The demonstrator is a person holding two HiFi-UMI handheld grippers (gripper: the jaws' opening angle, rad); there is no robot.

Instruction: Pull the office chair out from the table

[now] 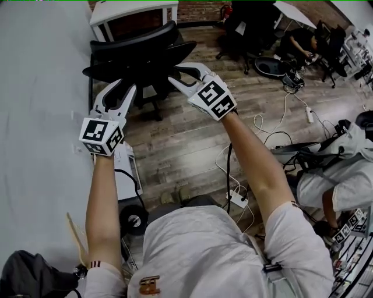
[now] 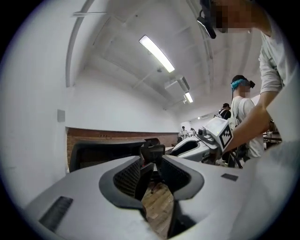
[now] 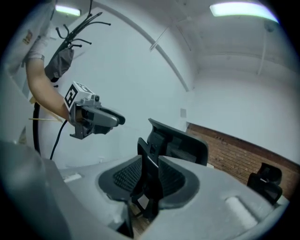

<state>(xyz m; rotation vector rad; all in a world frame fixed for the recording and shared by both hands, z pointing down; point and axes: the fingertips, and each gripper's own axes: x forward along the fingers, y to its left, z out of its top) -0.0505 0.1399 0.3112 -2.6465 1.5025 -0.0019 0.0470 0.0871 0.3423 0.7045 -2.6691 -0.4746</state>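
A black office chair stands at the edge of the long white table on the left of the head view. My left gripper reaches onto the chair's left armrest, and its pads sit closed against that black bar. My right gripper is on the other armrest, which fills the gap between its pads. The chair's mesh back rises just beyond the right gripper. Each gripper also shows from the other's camera: the right gripper and the left gripper.
A white box with cables sits by the table's edge. A power strip and loose cables lie on the wooden floor behind the chair. A seated person is at the right. More dark chairs and a second white table stand at the back.
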